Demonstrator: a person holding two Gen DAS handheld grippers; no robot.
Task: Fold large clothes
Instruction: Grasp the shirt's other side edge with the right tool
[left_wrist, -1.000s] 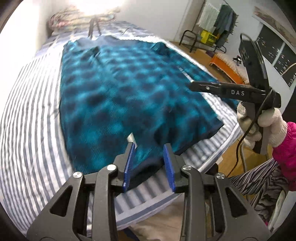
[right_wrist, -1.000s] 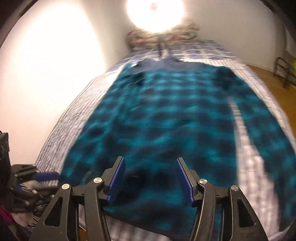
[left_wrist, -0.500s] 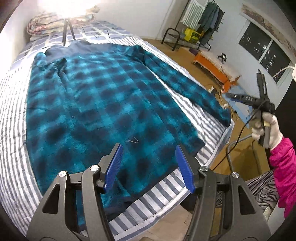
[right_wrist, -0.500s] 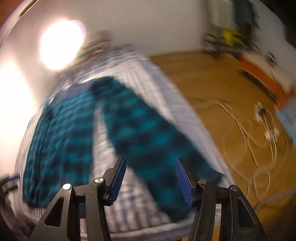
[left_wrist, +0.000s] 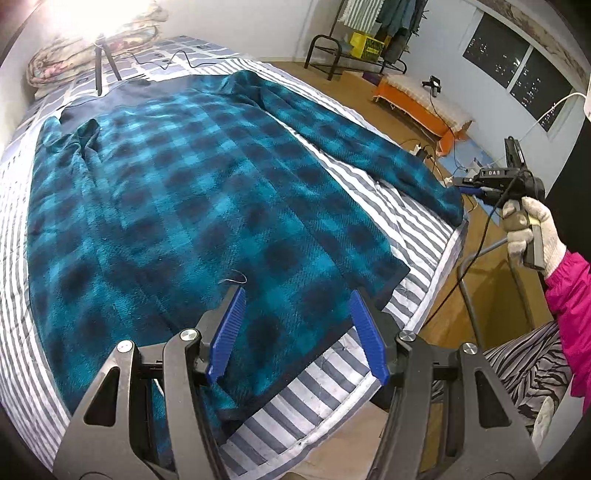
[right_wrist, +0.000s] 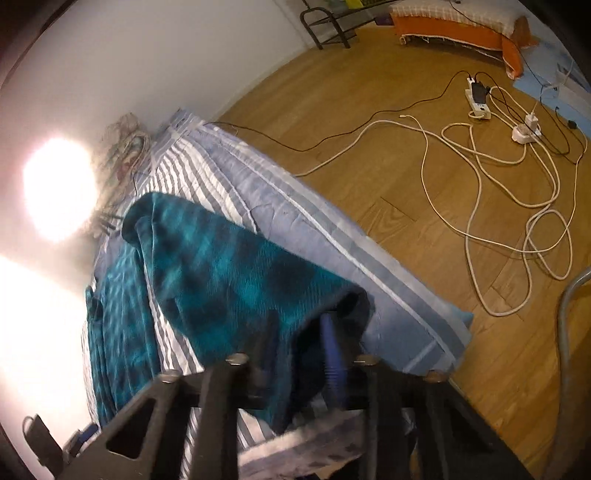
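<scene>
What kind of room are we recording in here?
Most likely a bedroom in a home. A bed with striped bedding fills the view, with a teal plaid garment spread on it. A clothes rack stands by the far wall, and charging cables sprawl over the wood floor.

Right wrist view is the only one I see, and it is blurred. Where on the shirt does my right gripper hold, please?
Observer: In the left wrist view, the right gripper is at the cuff end of the sleeve, right at the edge of the bed.
Operator: And the left gripper, does it hold something?
Observer: No. The left gripper is open above the bottom hem of the shirt, with nothing pinched.
Operator: Is the body of the shirt flat?
Observer: Mostly. It lies spread on the bed, but the other sleeve is bunched up beside the body.
</scene>
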